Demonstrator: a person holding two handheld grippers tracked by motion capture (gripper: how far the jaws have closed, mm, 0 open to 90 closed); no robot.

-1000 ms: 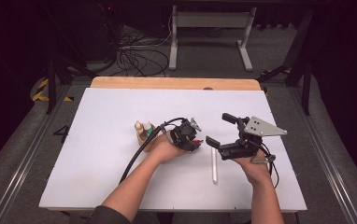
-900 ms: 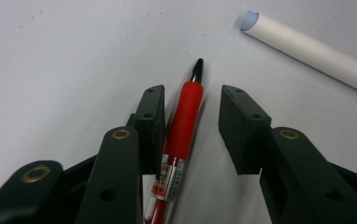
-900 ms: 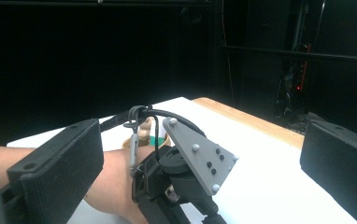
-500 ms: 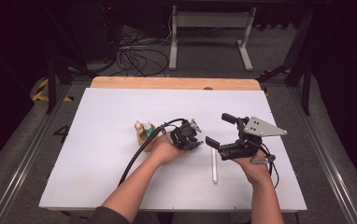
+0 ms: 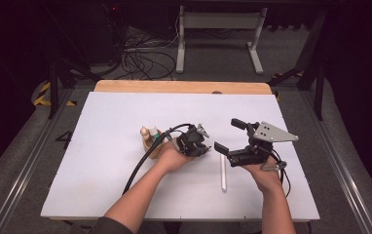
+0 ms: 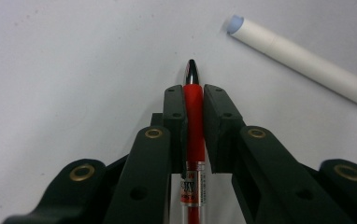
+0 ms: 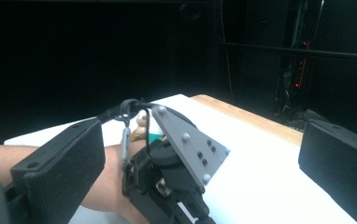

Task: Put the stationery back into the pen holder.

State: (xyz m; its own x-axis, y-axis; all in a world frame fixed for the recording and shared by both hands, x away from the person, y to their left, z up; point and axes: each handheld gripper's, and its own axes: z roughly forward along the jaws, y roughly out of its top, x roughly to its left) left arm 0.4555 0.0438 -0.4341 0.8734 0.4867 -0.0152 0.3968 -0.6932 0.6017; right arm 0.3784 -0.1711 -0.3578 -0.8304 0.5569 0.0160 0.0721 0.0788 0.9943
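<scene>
The red pen (image 6: 194,105) is clamped tip-out in the left hand-held gripper (image 5: 194,141) at bench (image 5: 106,122) centre: pickup done. The cap (image 5: 223,174) at 5 o'clock awaits the right hand-held gripper (image 5: 233,137), jaws apart, empty.

Open claw (image 7: 204,158) faces left claw (image 7: 176,177).

High cam looks down on table (image 5: 101,161); left cam close (tabletop); right cam faces level, across.
</scene>
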